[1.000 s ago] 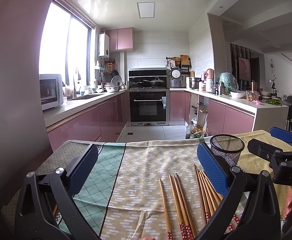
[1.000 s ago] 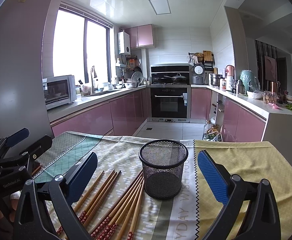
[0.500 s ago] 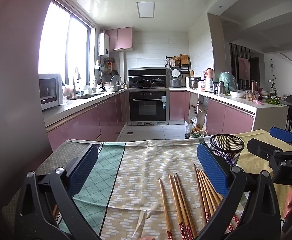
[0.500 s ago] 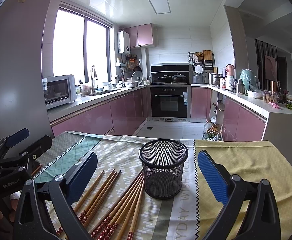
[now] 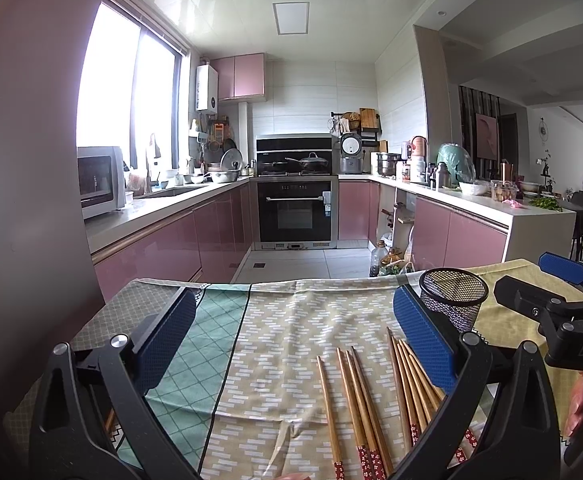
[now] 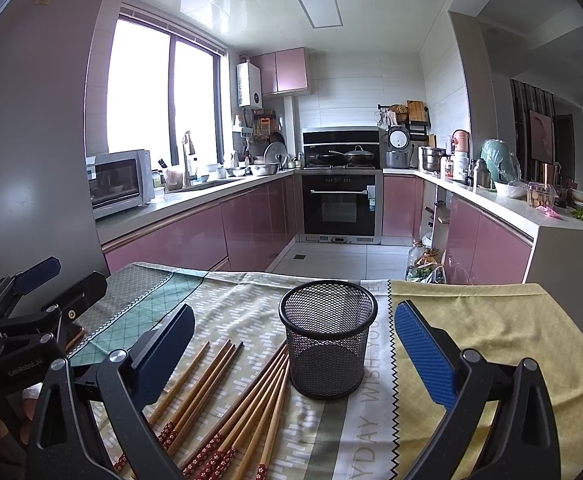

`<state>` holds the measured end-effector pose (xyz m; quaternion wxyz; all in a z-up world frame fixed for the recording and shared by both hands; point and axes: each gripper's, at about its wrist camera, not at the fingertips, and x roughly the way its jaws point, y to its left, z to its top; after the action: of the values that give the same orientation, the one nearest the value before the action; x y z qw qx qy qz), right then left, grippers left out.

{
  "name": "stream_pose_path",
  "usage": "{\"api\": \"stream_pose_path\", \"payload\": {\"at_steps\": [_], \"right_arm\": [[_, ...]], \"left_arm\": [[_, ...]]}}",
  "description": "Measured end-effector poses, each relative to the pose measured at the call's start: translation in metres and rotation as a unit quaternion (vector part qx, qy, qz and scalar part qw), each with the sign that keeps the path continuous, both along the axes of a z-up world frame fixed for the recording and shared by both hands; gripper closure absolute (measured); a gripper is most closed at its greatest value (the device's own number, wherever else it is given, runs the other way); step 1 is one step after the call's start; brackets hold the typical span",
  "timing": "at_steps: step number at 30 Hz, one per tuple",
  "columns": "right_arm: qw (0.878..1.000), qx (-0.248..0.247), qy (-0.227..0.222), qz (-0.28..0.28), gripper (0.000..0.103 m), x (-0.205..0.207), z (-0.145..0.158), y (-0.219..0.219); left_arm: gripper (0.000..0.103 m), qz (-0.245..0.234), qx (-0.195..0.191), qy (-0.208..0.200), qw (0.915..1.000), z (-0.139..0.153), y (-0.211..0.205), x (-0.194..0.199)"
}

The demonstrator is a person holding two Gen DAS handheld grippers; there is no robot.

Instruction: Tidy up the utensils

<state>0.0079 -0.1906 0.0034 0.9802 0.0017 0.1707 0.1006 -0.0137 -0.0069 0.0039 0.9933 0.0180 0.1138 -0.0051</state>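
my left gripper (image 5: 295,344) hangs with its blue pads wide apart and nothing between them, above the patterned cloth (image 5: 291,320) that covers the counter (image 6: 531,292). my right gripper (image 6: 291,348) is just as wide apart and holds nothing, and the black mesh cup (image 6: 327,344) stands upright on the cloth straight ahead of it, between the lines of its two fingers but untouched. the cup sits about midway along the counter, nearer the far edge than the near one, at the seam where the beige print meets the yellow panel. the wooden chopsticks (image 6: 227,404) lie flat on the cloth in two loose bundles to the left of the cup, their bare tips fanning toward the far edge and their red patterned ends toward the near edge; the tips of the nearer bundle reach just beside the foot of the cup. in my left view the same chopsticks (image 5: 375,396) lie under and beside the right pad (image 5: 423,340), with the cup (image 5: 453,300) past it.
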Motion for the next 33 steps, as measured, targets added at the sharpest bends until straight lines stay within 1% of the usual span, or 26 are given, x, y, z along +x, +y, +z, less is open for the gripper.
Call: {"api": "stream_pose_path", "payload": {"at_steps": [18,33], "right_arm": [[1.0,0.001,0.002,0.003,0.006,0.0018,-0.0005,0.0029],[1.0,0.006,0.01,0.008,0.006,0.004,-0.0056,0.001]], "left_arm": [[0.006,0.0,0.001,0.002,1.0,0.0002,0.0002,0.0001],[0.006,-0.006,0.004,0.01,0.9999,-0.0062,-0.0033,0.0034]]}}
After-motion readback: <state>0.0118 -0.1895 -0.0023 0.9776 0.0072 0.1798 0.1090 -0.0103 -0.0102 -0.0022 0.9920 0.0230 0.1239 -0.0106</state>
